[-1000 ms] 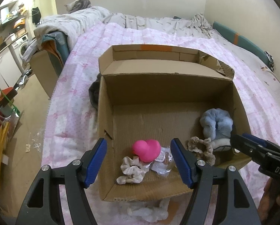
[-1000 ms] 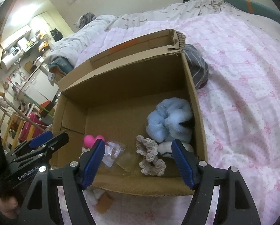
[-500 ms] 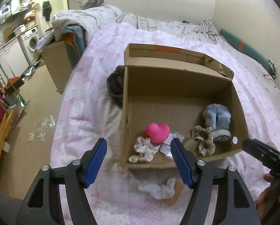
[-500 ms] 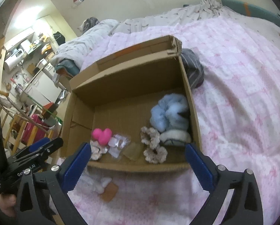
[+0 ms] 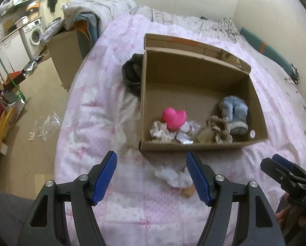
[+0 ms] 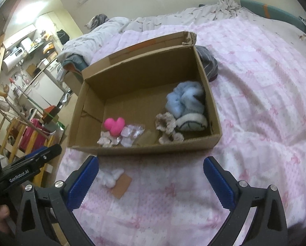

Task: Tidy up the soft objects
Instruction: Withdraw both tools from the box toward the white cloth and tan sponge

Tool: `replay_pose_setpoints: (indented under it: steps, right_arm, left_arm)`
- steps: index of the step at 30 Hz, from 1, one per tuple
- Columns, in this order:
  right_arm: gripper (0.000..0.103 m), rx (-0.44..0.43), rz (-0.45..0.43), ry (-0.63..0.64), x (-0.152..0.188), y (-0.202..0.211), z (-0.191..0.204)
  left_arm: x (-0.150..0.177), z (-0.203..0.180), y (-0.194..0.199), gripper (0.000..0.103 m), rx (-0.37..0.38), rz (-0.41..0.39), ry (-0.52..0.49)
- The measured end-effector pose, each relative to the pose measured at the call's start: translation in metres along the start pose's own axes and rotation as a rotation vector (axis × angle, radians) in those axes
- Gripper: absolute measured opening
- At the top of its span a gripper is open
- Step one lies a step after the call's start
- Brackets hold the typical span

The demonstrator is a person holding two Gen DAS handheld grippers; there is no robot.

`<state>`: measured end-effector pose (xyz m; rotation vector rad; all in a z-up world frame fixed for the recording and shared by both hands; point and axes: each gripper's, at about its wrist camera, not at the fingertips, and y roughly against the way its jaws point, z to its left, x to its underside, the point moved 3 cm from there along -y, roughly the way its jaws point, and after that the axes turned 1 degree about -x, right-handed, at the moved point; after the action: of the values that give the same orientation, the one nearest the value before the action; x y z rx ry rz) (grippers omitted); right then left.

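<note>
Open cardboard box (image 6: 212,110) on the pink bedspread, flaps up. Inside, along the near wall: pink heart-shaped plush (image 6: 114,125), cream scrunchie (image 6: 106,140) just beside it, beige lace scrunchie (image 6: 166,128), fluffy blue piece (image 6: 185,100) in the right corner. Outside, near the box front: white soft item (image 6: 110,176), possibly another scrunchie, lying on a brown card.

My left gripper (image 5: 151,171) has matt black plastic arms, blue ribbed pads and shiny metal rivets; my right gripper (image 6: 151,179) looks the same. The box (image 6: 144,149) is matt brown corrugated cardboard. Inside, the pink heart (image 5: 174,119) looks smooth, the blue scrunchie (image 6: 185,100) fluffy, the beige scrunchie (image 5: 219,128) lacy cloth. The bedspread (image 6: 255,82) is quilted pink cloth.
</note>
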<state>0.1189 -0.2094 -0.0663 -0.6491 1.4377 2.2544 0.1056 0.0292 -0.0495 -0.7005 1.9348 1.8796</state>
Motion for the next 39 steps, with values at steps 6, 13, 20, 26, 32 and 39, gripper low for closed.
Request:
replay_pose_setpoints:
  steps: [6,13,20,26,32,39]
  right_arm:
    - [0.103,0.013,0.031,0.008,0.015,0.000,0.005]
    - [0.103,0.037,0.015,0.017,0.024,0.007,0.004]
    - [0.103,-0.006,0.038,-0.005,0.032,-0.004,0.001]
    - [0.103,0.066,0.158,0.057,0.043,-0.024,0.002]
    - [0.103,-0.011,0.252,0.086,0.054,-0.044,0.021]
    - [0.103,-0.001,0.292,0.342,0.065,-0.071,0.070]
  left_arm:
    - [0.012,0.003,0.000,0.067,-0.013,0.010,-0.002]
    - [0.024,0.013,-0.005,0.067,-0.042,0.030,-0.029]
    - [0.023,0.031,-0.004,0.067,-0.072,0.029,0.047]
    - [0.019,0.045,-0.009,0.067,-0.082,0.045,0.136]
    - [0.017,0.046,-0.018,0.067,-0.080,0.075,0.187]
    - [0.015,0.048,-0.030,0.068,-0.044,0.136,0.244]
